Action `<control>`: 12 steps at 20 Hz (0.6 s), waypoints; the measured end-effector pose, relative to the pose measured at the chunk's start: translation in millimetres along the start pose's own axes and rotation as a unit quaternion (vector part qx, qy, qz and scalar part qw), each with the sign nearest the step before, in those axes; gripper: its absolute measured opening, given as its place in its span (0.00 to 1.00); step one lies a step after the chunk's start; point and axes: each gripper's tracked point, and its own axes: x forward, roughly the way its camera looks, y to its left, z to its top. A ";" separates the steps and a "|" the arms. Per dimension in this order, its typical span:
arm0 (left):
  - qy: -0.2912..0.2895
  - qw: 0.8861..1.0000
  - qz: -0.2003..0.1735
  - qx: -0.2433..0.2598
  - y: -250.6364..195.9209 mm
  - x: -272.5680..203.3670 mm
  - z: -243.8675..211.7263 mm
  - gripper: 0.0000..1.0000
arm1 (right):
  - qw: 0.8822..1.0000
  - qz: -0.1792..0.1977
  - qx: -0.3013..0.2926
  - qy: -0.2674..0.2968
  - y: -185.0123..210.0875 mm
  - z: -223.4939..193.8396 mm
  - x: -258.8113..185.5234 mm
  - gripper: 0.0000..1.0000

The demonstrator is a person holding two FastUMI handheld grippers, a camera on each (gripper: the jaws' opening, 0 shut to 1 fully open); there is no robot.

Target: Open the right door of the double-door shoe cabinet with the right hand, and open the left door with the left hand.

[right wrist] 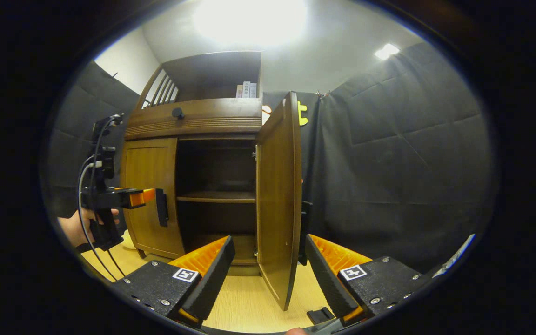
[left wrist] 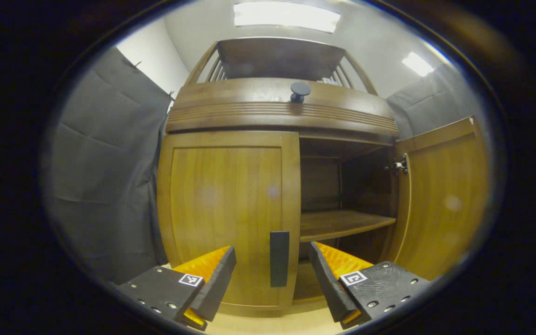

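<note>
Right claw [right wrist: 268, 274] is spread, its fingers either side of the right door's [right wrist: 278, 195] free edge without pressing it; that door stands swung wide, exposing the shelf [right wrist: 217, 197]. Left claw [left wrist: 272, 274] is spread too, framing the handle [left wrist: 279, 258] on the closed left door [left wrist: 226, 209]. Open floor [right wrist: 244, 302] lies before the cabinet [left wrist: 277, 107].

Shoe cabinet [left wrist: 231, 195] warm brown wood w/ visible grain; door handle [left wrist: 279, 258] & top knob [left wrist: 299, 90] black. Ribbed band under cabinet's top edge. Floor [right wrist: 249, 298] pale wood. Booth cloth [right wrist: 398, 177] dark grey.
</note>
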 end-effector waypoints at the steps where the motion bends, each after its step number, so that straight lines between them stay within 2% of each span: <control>1: 0.003 1.000 0.000 -0.003 3.3 3.9 -2.2 0.96 | 1.000 0.005 -0.001 0.003 4.0 -1.7 -1.1 0.94; 3: 0.019 1.000 -0.001 -0.004 5.6 13.9 -11.4 0.96 | 1.000 0.008 -0.005 0.006 7.9 -3.9 -0.1 0.92; 6: 0.043 0.999 0.008 0.009 1.9 44.4 -34.6 0.96 | 1.000 0.016 -0.002 0.011 13.5 -8.0 0.0 0.94; 7: 0.051 0.999 0.011 0.011 2.5 49.7 -41.9 0.91 | 1.000 0.018 0.003 0.014 15.3 -9.2 0.9 0.93; 8: 0.059 0.998 0.010 0.011 1.7 53.9 -50.4 0.96 | 1.000 0.019 0.008 0.017 14.6 -11.0 1.2 0.93; 9: 0.062 0.998 0.007 0.012 -0.6 60.5 -55.0 0.96 | 1.000 0.019 0.010 0.019 14.4 -12.0 1.8 0.93; 11: 0.061 0.998 0.012 0.017 0.0 70.4 -61.6 0.70 | 0.999 0.021 0.010 0.024 14.2 -15.1 2.7 0.93; 12: 0.067 0.998 0.014 0.017 2.5 71.7 -64.5 0.70 | 0.999 0.022 0.008 0.026 14.5 -16.9 3.4 0.95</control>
